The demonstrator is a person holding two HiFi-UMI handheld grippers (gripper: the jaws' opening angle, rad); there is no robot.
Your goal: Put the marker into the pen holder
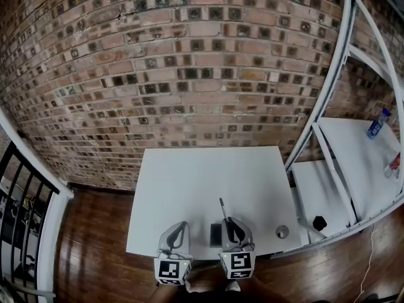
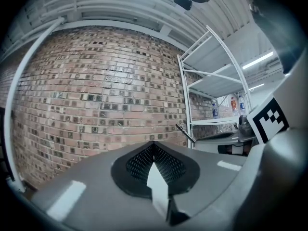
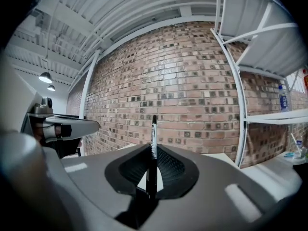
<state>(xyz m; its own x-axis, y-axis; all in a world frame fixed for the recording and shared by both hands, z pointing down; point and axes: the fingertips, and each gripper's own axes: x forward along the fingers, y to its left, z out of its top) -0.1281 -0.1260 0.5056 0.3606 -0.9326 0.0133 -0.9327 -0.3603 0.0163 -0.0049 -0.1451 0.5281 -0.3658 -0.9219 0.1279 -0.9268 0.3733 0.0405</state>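
Note:
A black marker (image 1: 222, 208) stands out from my right gripper (image 1: 228, 223), which is shut on its lower end. In the right gripper view the marker (image 3: 153, 138) rises straight up between the jaws of the right gripper (image 3: 152, 153), its tip against the brick wall. My left gripper (image 1: 181, 226) hovers beside it over the near edge of the white table (image 1: 208, 175); its jaws meet with nothing between them (image 2: 154, 147). A dark rectangular thing, apparently the pen holder (image 1: 216, 234), sits on the table between the two grippers. The left gripper view catches the marker (image 2: 185, 133) at the right.
A brick wall (image 1: 189, 62) stands behind the table. A white shelf rack (image 1: 353, 163) is at the right, with bottles (image 1: 377, 124) on it and a black thing (image 1: 319, 222) lower down. A small round object (image 1: 282, 231) lies near the table's right front corner. A black railing (image 1: 19, 219) is at the left.

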